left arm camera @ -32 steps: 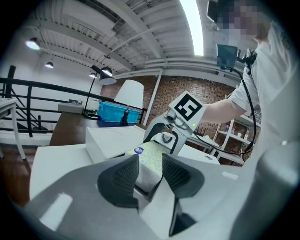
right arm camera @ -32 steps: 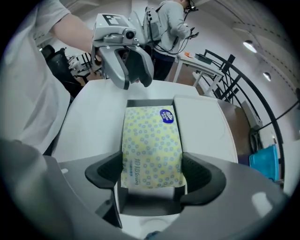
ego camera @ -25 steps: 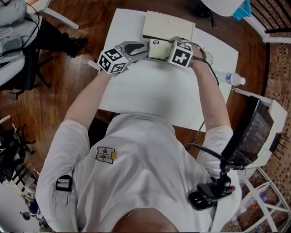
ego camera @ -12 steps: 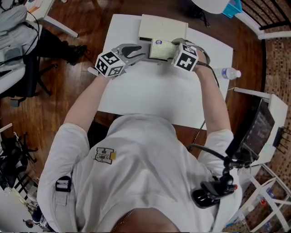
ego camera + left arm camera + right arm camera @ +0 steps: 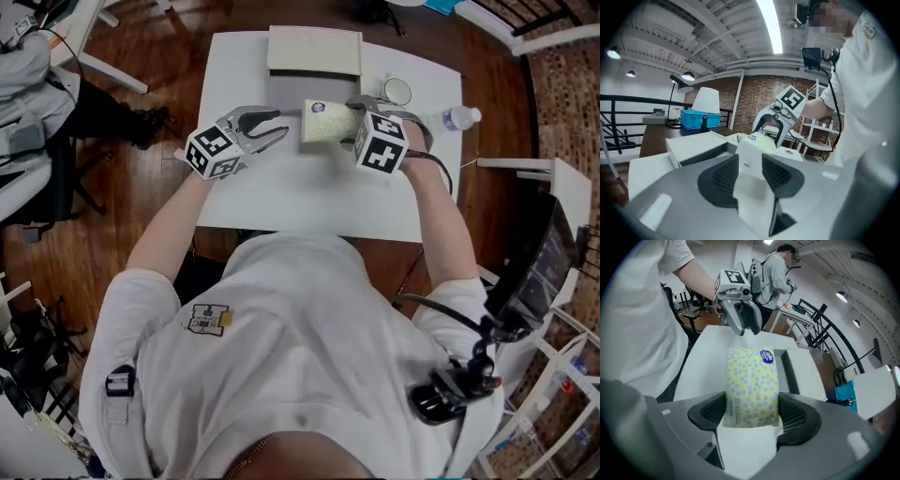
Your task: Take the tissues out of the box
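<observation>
Light: bright all round; a long lamp (image 5: 769,23) glows white over me.
Glare: my table (image 5: 309,197) looks almost pure white in the head view.
Shadows: soft and faint on the table.
Edges: both gripper views are round and bent, with black corners.
Sharp: the pack (image 5: 752,380) and its little dots.
Soft: my jaws up close; the far room is a bit fuzzy.

end of tissue pack (image 5: 323,122) hidden under right gripper (image 5: 353,122)
</observation>
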The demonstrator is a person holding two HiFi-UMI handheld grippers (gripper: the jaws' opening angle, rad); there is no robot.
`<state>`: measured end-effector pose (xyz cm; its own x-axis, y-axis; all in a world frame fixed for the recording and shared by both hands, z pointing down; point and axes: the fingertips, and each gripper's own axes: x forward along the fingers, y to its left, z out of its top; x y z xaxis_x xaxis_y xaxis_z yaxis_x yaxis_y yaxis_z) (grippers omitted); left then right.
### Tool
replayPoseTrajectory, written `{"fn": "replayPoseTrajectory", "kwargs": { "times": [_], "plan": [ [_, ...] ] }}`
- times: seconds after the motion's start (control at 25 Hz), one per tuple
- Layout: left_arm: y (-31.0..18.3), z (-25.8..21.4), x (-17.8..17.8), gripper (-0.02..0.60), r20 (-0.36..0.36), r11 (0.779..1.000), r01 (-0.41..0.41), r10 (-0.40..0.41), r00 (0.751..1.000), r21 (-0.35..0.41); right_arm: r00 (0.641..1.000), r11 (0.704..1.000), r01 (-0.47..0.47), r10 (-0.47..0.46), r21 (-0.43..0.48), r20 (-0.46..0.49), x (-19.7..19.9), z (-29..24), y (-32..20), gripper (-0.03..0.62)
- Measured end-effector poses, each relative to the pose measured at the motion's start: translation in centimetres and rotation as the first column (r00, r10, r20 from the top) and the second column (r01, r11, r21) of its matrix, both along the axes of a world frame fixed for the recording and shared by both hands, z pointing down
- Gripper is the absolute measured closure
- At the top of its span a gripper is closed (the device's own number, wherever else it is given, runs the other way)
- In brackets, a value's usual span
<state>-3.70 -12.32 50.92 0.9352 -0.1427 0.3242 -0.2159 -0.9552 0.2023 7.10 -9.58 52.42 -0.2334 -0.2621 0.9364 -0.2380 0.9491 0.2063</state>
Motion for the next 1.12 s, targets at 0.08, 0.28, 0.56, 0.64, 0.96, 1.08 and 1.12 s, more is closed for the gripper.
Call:
{"fn": "replayPoseTrajectory", "kwargs": {
  "times": [0.08, 0.28, 0.56, 0.64, 0.96, 1.08, 1.12],
  "plan": [
    [1.3, 0.4, 0.1, 0.426, 0.005, 1.0, -0.017, 0.017, 1.0, -0.004, 1.0, 1.0, 0.0, 0.0, -0.025, -0.011, 0.1, 1.0, 2.3, 0.252],
    [4.4, 1.7, 0.0, 0.426, 0.012, 0.999, -0.041, 0.041, 0.999, -0.029, 1.0, 0.995, -0.016, 0.014, -0.097, -0.023, -0.2, 4.4, 7.4, 0.25],
    [8.5, 3.4, -0.1, 0.426, 0.036, 0.995, -0.089, 0.091, 0.995, -0.049, 0.999, 0.988, -0.04, 0.036, -0.15, -0.026, -1.1, 7.9, 12.0, 0.25],
    [9.6, 4.3, -0.1, 0.426, 0.048, 0.993, -0.103, 0.106, 0.993, -0.061, 0.998, 0.987, -0.058, 0.058, -0.153, -0.009, -1.3, 8.6, 12.4, 0.247],
    [11.2, 5.5, 0.7, 0.426, 0.057, 0.988, -0.127, 0.132, 0.99, -0.089, 0.997, 0.985, -0.075, 0.078, -0.157, 0.014, -1.2, 8.9, 12.3, 0.241],
    [11.2, 5.4, 0.8, 0.426, 0.055, 0.988, -0.128, 0.133, 0.99, -0.089, 0.997, 0.985, -0.072, 0.077, -0.155, 0.025, -1.3, 8.7, 12.1, 0.225],
    [11.1, 5.4, 0.8, 0.426, 0.055, 0.988, -0.127, 0.132, 0.99, -0.089, 0.997, 0.986, -0.071, 0.077, -0.15, 0.033, -1.3, 8.6, 12.0, 0.216]
  ]
}}
